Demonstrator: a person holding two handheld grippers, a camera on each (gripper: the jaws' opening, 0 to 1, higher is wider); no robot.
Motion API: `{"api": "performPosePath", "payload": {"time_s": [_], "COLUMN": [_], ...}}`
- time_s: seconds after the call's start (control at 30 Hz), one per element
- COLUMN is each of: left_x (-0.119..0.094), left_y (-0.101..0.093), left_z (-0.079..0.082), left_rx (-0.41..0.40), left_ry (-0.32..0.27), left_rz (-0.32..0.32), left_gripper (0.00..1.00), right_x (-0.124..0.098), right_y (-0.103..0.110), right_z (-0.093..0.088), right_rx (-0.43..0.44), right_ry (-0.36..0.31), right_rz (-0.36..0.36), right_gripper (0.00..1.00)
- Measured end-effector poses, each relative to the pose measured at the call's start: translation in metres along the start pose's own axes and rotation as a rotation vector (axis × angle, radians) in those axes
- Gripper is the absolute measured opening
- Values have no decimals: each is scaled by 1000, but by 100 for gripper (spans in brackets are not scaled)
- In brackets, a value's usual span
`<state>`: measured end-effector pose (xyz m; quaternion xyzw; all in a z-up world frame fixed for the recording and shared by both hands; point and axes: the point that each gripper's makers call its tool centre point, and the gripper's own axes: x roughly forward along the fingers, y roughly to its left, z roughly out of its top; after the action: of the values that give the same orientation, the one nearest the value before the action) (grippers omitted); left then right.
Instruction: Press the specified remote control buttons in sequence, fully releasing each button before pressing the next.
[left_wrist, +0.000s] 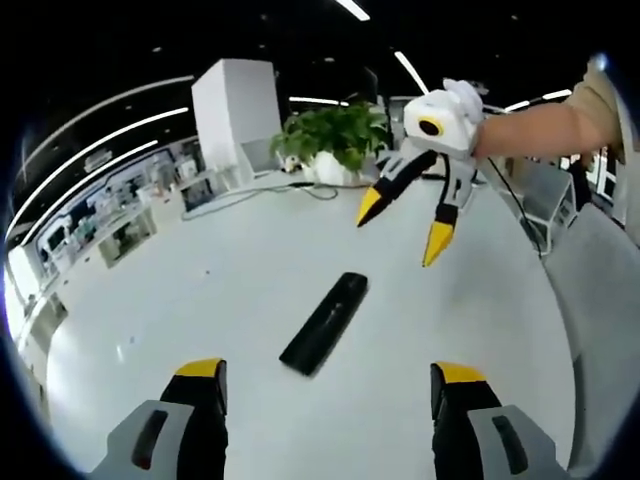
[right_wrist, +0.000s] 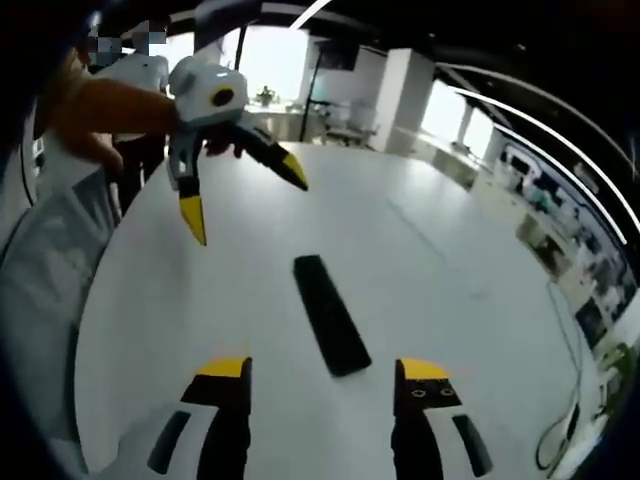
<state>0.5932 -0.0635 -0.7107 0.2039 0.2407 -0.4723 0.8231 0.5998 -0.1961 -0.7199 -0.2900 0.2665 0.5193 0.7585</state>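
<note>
Left gripper view: black remote control (left_wrist: 324, 322) flat on white table (left_wrist: 230, 280) (easy reach); left gripper (left_wrist: 328, 385) and right gripper (left_wrist: 402, 225) both wide, empty, poised above.

Lower part of the left gripper view: the left gripper (left_wrist: 328, 385) has two black jaws capped with yellow tips, each seated in a pale grey housing with a dark oblong slot. Upper right of the same view: the right gripper (left_wrist: 403, 224) has a white rounded body and slim black fingers that taper to pointed yellow tips. A thin dark cable trails beside the body. Behind it, at the frame's right edge, is the edge of a tan short sleeve (left_wrist: 600, 100).

Bottom of the right gripper view: the right gripper's own jaws are black with yellow caps and grey slotted housings.
</note>
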Motion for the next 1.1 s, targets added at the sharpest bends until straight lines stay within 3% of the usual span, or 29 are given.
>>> {"api": "performPosePath", "payload": {"time_s": [0.17, 1.1], "left_x": [3, 24], "left_y": [-2, 9], "left_z": [0, -6], "left_rx": [18, 62], "left_ry": [9, 50], "left_rz": [-17, -49], "left_gripper": [81, 80], "right_x": [3, 23], "right_y": [-2, -11], "right_z": [2, -4], "right_rx": [-4, -18], "right_ry": [2, 39], "right_rz": [5, 34], "right_gripper": [52, 48]}}
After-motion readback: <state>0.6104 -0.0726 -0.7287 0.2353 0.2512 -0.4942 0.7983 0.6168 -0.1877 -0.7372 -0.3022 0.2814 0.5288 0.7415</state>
